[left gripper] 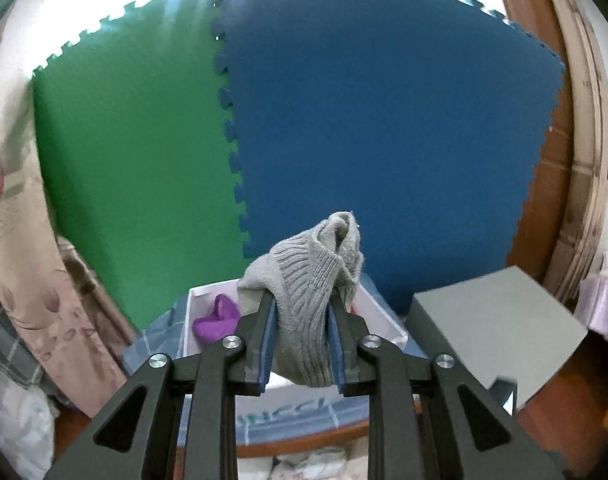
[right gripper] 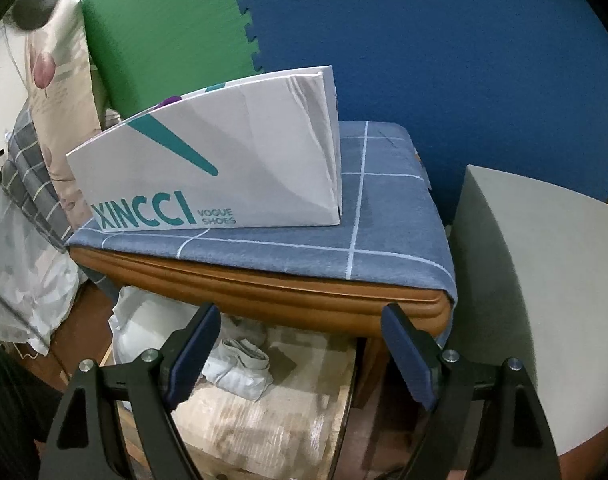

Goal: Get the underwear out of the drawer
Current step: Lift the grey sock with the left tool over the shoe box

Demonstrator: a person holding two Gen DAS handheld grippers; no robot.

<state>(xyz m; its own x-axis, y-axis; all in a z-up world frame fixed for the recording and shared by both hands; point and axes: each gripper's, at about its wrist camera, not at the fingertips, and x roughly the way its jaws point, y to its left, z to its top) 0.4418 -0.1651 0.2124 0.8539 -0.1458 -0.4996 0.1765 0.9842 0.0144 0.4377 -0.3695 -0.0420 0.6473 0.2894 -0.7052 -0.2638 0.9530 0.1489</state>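
Left claw (left gripper: 302, 334): pinching a grey ribbed knit garment (left gripper: 312, 292), held raised above the white shoebox (right gripper: 224, 176). Shoebox: marked XINCCI, standing on the blue checked cloth (right gripper: 384, 216) atop the wooden bench (right gripper: 304, 296); purple cloth item (left gripper: 218, 318) inside. Right claw (right gripper: 300, 354): spread apart, gripping nothing, poised over the open drawer (right gripper: 264, 420) beneath. Drawer contents: folded white garment (right gripper: 240, 368). Grey box (right gripper: 544, 280) stands beside the bench.

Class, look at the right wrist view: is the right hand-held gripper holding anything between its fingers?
No, the right hand-held gripper is open and empty, with the open drawer showing between its fingers.
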